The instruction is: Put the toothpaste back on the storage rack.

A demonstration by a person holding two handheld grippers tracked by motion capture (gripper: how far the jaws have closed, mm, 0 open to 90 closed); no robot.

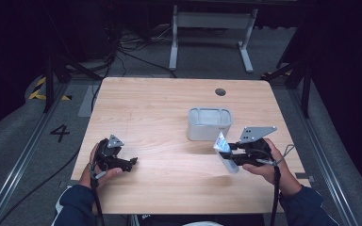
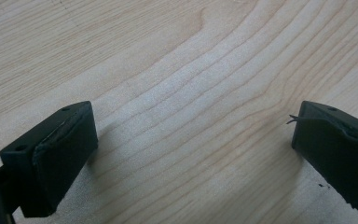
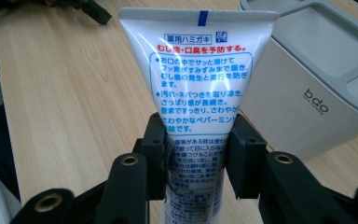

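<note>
White plastic toothpaste tube (image 3: 200, 84) with blue and red print clamped in right gripper (image 3: 196, 156), lifted off light wooden table (image 1: 169, 108).
Pickup looks done; drop into grey-white two-compartment plastic holder (image 1: 209, 124) just beside tube left. Left gripper (image 2: 193, 140) wide open, empty, low over bare wood.

— What is worn on the arms?
— Dark blue sleeves (image 1: 311, 202).
— How are the grippers built?
— The left gripper (image 1: 133, 163) and right gripper (image 3: 193, 154) are made in black, brass-ringed screw holes are seen, and a black cable is trailed.
</note>
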